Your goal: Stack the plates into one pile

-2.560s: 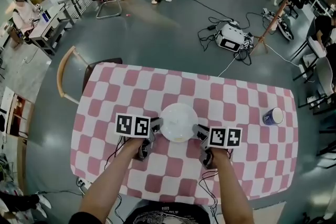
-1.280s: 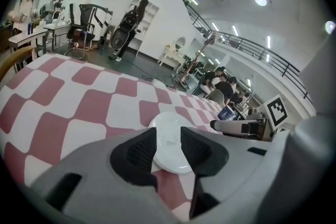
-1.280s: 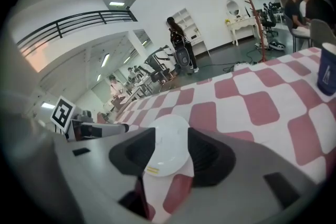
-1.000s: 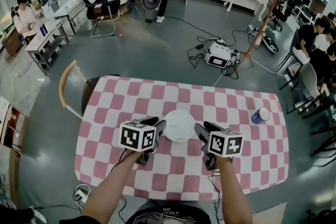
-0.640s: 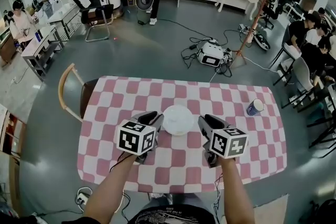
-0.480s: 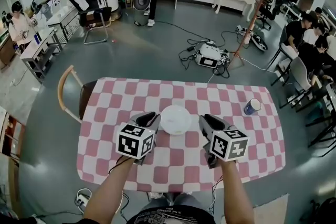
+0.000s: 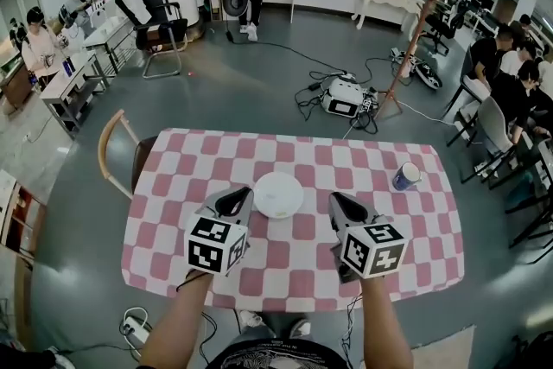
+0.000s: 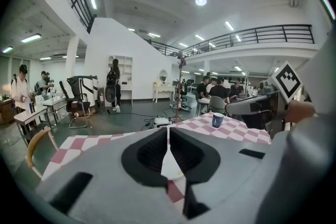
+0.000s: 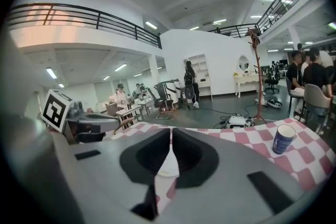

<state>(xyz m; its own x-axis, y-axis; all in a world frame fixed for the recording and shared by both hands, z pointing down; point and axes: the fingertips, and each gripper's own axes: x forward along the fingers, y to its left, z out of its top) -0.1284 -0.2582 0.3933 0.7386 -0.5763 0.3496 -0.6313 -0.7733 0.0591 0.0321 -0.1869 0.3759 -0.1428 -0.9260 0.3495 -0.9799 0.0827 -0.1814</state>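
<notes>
A table (image 7: 173,177) under a pink-and-white checked cloth carries 1 blue cup (image 7: 404,176) near its far right corner (standing upright), with 1 wooden chair (image 7: 112,153) at its left end and a cabled white box (image 7: 344,98) on the grey floor (image 7: 259,73) beyond.

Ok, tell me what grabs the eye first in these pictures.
The pink-and-white checked table fills the middle of the head view, with a white plate at its centre and a blue cup near its right edge. The left gripper, jaws together, and the right gripper, jaws closing on nothing, flank the plate without touching it.
</notes>
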